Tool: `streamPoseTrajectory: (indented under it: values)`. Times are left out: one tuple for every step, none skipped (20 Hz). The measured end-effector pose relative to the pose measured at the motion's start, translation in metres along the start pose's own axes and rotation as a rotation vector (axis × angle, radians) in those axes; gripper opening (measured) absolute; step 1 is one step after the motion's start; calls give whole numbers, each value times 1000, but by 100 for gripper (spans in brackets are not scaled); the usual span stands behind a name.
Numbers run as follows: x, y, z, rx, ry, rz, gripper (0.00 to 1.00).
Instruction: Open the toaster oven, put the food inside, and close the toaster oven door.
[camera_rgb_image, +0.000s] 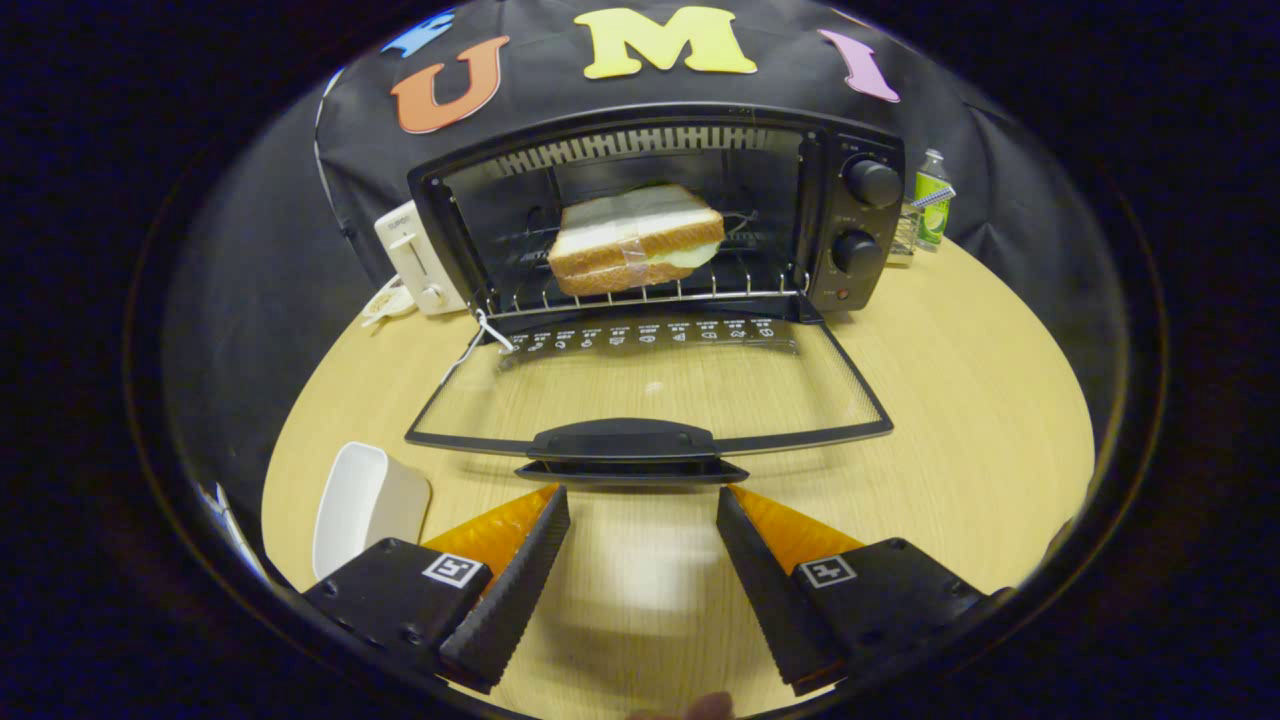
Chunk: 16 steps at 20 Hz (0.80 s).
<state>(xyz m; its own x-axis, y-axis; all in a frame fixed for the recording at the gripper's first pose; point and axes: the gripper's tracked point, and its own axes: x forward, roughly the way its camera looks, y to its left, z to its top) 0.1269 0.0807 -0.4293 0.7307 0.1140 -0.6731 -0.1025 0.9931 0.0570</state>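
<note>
A: Claw (642, 500), black ribbed fingers with orange backs: spread apart, gripping nothing, above the pale wooden counter (960, 400).

B: Just ahead of it?

A: Black toaster oven (850, 215), glass door (650, 385) folded down flat, door handle (625, 440) nearest the fingertips.

B: Food?

A: Wrapped white-bread sandwich (635, 240) sits inside on the wire rack (730, 285). White rectangular dish (355, 505) lies left of the claw, on the counter.

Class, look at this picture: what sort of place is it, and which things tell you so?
Probably a staged kitchen corner: a toaster oven with a sandwich inside stands on a wooden table, a white toaster beside it. The open tongs sit just short of the lowered door.
</note>
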Motion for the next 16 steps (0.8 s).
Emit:
streamPoseTrajectory:
  values:
    - [-10, -2, 3, 1, -11, -10, 99]
    - [-13, 1, 5, 3, -22, -19, 99]
    - [-16, 2, 9, 8, -30, -30, 99]
    - [-19, 2, 11, 15, -33, -42, 99]
    - [-23, 4, 15, 25, -38, -49, 99]
    - [-26, 5, 18, 29, -46, -54, 99]
    - [-31, 6, 23, 26, -58, -58, 99]
    - [-36, 7, 28, 21, -75, -62, 99]
    - [-42, 8, 36, 7, -102, -66, 99]
    - [-50, 9, 47, -20, -140, -71, 99]
    - [-56, 11, 58, -47, -176, -75, 99]
    - [-66, 6, 73, -59, -190, -80, 99]
    - [-71, 5, 77, -53, -196, -77, 99]
    - [-77, 4, 86, -43, -210, -72, 99]
    - [-84, 1, 99, -40, -229, -75, 100]
    - [-91, -1, 110, -43, -247, -76, 100]
